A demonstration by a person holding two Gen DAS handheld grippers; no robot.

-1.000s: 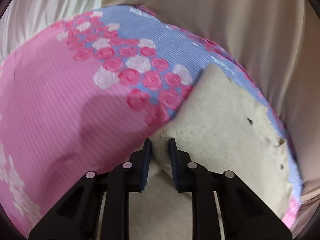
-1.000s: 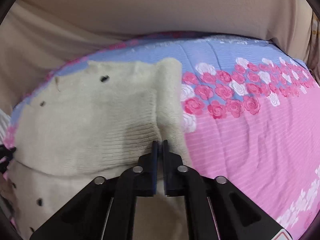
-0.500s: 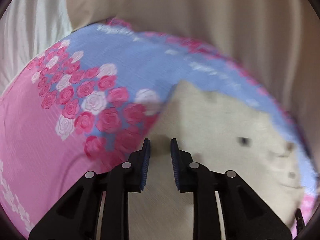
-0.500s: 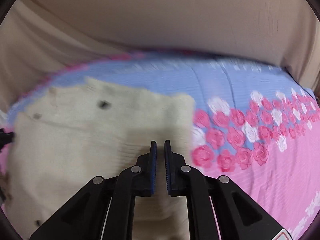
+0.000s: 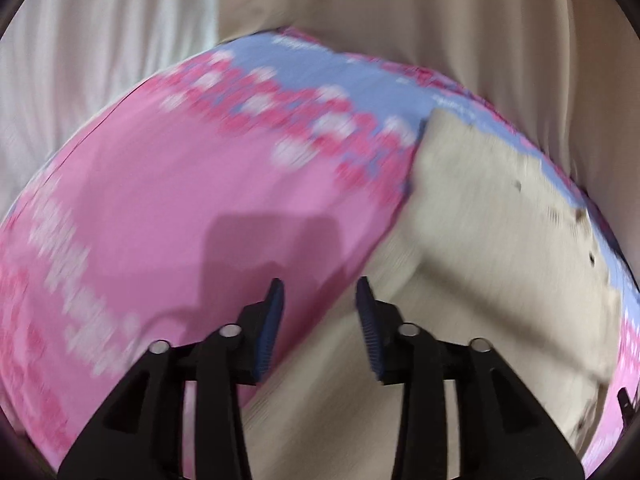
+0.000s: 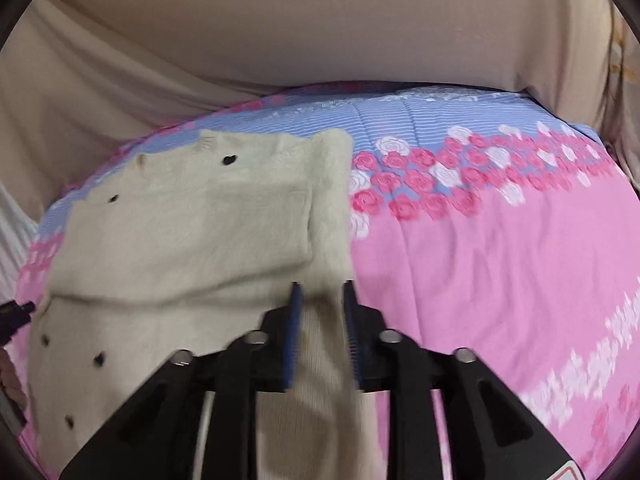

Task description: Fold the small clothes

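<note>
Both my claws have let go of the sweater (image 6: 192, 240).
My left claw (image 5: 319, 292) and right claw (image 6: 321, 292) are hanging spread above it, holding nothing; it's lying folded on the pink bedspread (image 6: 500, 280).

both jaws now apart, sweater (image 6: 192, 240) released

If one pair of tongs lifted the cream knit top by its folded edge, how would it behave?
The cream knit top would probably drape and sag: it lies limp with soft folds on the floral bedspread. Its fuzzy knit looks grippy, so slipping seems unlikely. The fold would likely fall open, since both the right tongs and left tongs are open.
</note>
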